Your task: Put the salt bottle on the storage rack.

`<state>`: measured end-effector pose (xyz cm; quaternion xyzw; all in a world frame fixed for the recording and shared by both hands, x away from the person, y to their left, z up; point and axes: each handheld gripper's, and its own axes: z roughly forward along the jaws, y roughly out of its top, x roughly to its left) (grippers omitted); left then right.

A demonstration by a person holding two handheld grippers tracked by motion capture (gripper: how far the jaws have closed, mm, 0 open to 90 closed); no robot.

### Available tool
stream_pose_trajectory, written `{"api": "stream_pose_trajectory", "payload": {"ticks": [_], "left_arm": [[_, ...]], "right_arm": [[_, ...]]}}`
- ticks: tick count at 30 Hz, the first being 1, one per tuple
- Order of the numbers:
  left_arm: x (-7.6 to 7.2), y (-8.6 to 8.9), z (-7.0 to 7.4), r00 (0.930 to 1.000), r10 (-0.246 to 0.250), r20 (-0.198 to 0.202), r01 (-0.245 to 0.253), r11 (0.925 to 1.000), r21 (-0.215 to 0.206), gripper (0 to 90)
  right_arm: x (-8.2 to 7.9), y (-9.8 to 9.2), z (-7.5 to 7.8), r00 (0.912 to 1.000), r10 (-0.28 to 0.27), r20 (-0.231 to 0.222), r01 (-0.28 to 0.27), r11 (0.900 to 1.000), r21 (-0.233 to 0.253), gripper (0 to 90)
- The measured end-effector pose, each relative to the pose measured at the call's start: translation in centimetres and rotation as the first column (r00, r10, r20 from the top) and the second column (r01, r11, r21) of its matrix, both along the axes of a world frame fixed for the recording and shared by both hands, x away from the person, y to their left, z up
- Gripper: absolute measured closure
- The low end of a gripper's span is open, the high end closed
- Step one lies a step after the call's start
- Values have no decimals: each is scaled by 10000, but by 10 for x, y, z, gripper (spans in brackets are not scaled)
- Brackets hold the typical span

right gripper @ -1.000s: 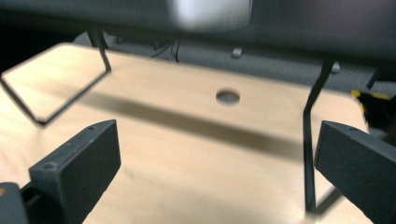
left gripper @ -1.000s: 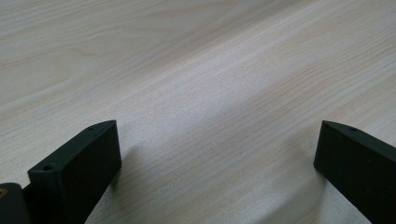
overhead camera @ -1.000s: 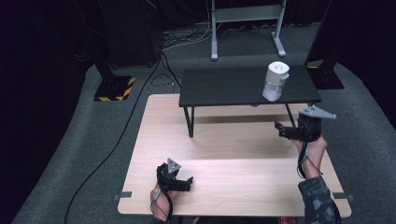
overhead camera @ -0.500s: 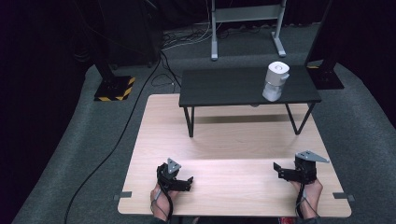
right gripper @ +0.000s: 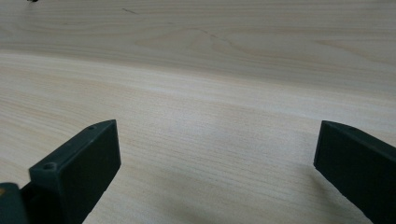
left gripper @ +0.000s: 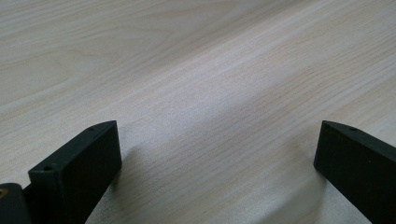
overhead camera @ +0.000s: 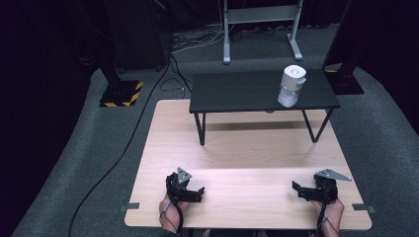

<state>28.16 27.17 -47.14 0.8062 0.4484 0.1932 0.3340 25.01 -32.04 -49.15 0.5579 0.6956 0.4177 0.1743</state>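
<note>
A white cylindrical device point(overhead camera: 291, 86) stands upright near the right end of a small black table point(overhead camera: 237, 94) set on the far half of the wooden table point(overhead camera: 247, 148). My left gripper point(overhead camera: 196, 193) rests low at the near left of the wooden table, open, with bare wood between its jaws point(left gripper: 219, 154). My right gripper point(overhead camera: 299, 189) rests at the near right, also open, with nothing between its jaws point(right gripper: 219, 154). Both are far from the white device.
The black table stands on thin legs point(overhead camera: 200, 129) with a gap beneath. Beyond the wooden table lie grey carpet, black cables point(overhead camera: 133, 133), a yellow-and-black striped base point(overhead camera: 120, 94) at the left and a metal stand point(overhead camera: 259, 29) at the back.
My right gripper has come down from beside the black table's right leg to the near right of the wooden table. The left gripper has stayed put.
</note>
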Motion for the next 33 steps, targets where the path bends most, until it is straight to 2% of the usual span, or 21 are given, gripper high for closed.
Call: {"api": "stream_pose_trajectory", "payload": {"ticks": [12,20,33], "left_arm": [[0,-4,0,10000,89,3,-89,10000,15,1],[1,-4,0,10000,-15,15,15,10000,37,1],[0,-5,0,10000,-19,41,18,10000,50,1]], "right_arm": [[-4,7,2,9998,85,182,-76,9988,-477,0],[-1,17,7,9997,222,-108,-232,9948,-996,11],[5,23,10,9988,231,-426,-287,9903,-1357,22]]}}
